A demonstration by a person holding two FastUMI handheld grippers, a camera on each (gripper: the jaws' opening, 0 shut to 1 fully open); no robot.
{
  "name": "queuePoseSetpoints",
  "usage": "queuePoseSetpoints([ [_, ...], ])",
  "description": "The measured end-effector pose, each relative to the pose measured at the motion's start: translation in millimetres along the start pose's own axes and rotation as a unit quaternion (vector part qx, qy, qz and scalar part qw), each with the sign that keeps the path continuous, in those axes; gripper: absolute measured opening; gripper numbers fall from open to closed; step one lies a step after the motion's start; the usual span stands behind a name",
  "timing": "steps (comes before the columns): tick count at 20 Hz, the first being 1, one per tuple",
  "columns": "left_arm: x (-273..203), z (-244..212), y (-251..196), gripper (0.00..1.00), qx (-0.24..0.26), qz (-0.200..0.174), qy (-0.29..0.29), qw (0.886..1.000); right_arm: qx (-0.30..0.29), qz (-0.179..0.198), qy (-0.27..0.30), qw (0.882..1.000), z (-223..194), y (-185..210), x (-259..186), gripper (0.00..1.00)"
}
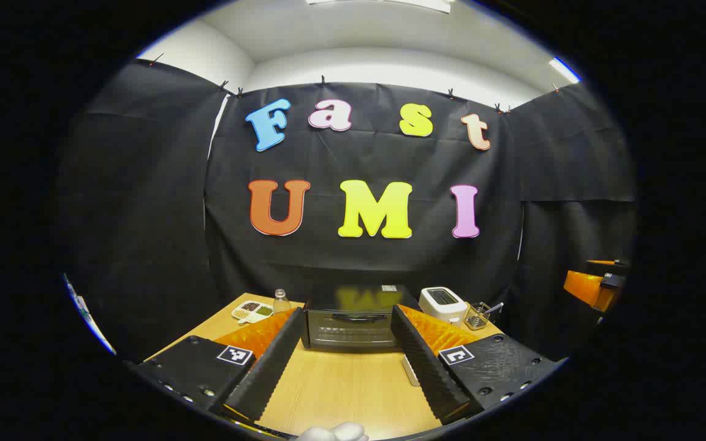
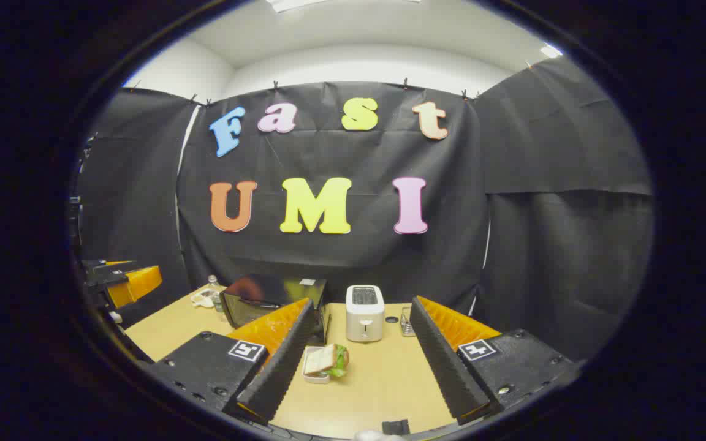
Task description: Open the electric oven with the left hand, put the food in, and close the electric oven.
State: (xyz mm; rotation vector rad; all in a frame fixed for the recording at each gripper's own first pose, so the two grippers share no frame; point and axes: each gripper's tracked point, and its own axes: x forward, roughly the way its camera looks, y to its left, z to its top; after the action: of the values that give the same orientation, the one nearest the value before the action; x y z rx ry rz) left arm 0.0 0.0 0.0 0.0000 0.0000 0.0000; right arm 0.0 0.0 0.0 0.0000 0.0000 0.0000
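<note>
Wooden table (image 1: 341, 386): closed electric oven (image 1: 353, 318) at 12 o'clock; left gripper (image 1: 345, 361) held level, fingers apart; right gripper (image 2: 359, 367) likewise apart, sandwich (image 2: 327, 361) between its fingers.

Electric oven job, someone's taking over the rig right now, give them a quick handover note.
Left gripper: open, holding nothing, above the table, aimed at the electric oven.
Right gripper: open, holding nothing, above the table.
Oven: door closed, at the back of the table, beside the toaster.
Food: a sandwich on a small tray, on the table in front of the oven's right corner.
Done: nothing.
Left: open the oven, put the food in, close it.
</note>
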Motion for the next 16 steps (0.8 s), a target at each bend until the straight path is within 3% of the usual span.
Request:
queuePoseSetpoints([
  [1,0,0,1,0.85,0.003,0.004,-0.002,1.0,0.001,0.003,-0.001,1.0,1,1,1,0.91],
  [2,1,1,2,1.0,0.006,0.005,-0.003,1.0,0.002,0.004,0.0,1.0,1,1,2,0.91],
  [4,2,-1,3,0.94,0.013,0.008,-0.001,1.0,0.001,0.007,0.005,1.0,-2,2,3,0.91],
  [10,9,0,-4,0.94,0.018,0.0,-0.001,1.0,-0.006,0.009,0.011,1.0,-5,4,3,0.91],
  [11,10,-1,-5,0.94,0.016,-0.002,0.0,1.0,-0.007,0.009,0.008,1.0,-3,3,3,1.0],
  [12,12,-1,-7,0.95,0.015,-0.003,-0.002,1.0,-0.009,0.008,0.008,1.0,-4,4,3,0.91],
  [14,18,1,-7,0.94,0.019,-0.002,-0.007,1.0,-0.01,0.007,0.009,1.0,-4,2,4,0.91],
  [15,22,2,-7,0.94,0.02,-0.002,-0.011,1.0,-0.009,0.006,0.011,1.0,-5,1,4,1.0],
  [16,27,2,-10,0.94,0.019,-0.006,-0.012,1.0,-0.008,0.006,0.012,1.0,-6,0,5,1.0],
])
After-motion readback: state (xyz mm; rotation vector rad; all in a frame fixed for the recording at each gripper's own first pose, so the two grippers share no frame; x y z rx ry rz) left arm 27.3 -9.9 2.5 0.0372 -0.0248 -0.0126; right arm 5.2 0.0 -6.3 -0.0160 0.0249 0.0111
